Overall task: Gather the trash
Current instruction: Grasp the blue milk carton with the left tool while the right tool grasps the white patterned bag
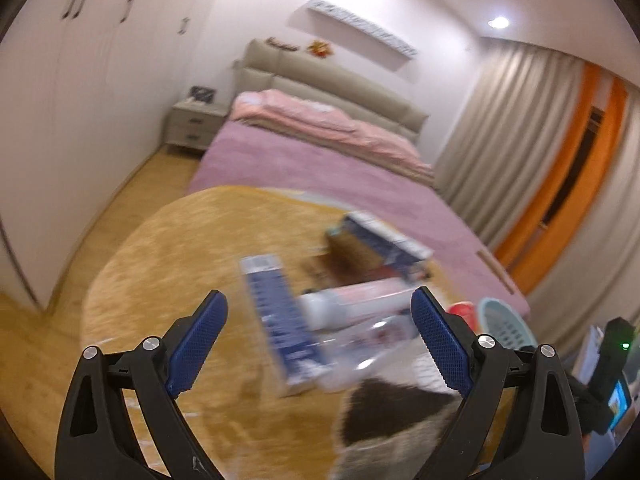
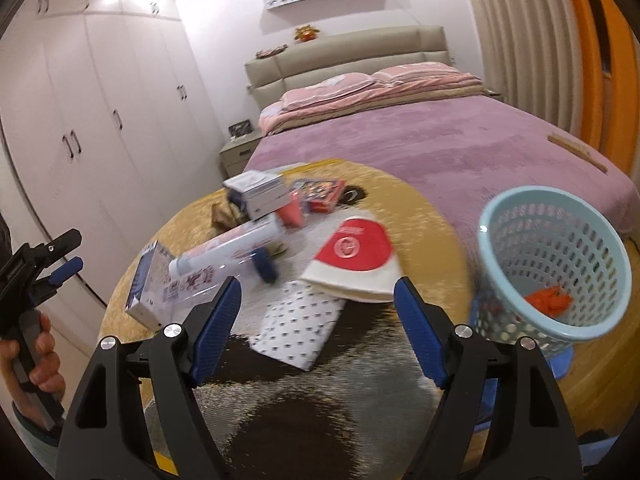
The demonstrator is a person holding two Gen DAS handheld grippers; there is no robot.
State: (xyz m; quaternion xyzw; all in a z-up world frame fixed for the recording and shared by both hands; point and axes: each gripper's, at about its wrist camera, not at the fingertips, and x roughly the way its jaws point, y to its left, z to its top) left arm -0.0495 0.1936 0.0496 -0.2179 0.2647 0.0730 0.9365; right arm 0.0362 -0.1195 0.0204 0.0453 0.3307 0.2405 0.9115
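While both grippers hang over a round table with a mustard-yellow plush cover (image 2: 420,216), neither holds anything: the left gripper (image 1: 320,340) has its blue-padded jaws spread wide, and the right gripper (image 2: 316,328) is spread just as wide. Nearest the right gripper lies a white sheet dotted with small dark squares (image 2: 296,320), resting on a dark-and-pale furry patch (image 2: 320,400). Just beyond it sits a cream wrapper with a red round emblem (image 2: 354,256). To the left, a blue-and-white flat box (image 1: 280,320) lies beside a white tube with pink print (image 2: 224,252), the two touching. Further back are a blue-and-white carton (image 2: 256,192) and a red printed packet (image 2: 320,194). At the table's right edge stands a pale blue perforated basket (image 2: 560,248), tilted in this view, with an orange scrap (image 2: 546,300) inside. Behind the table lies a bed with a mauve cover (image 2: 440,140); white wardrobes (image 2: 100,120) line the left wall.
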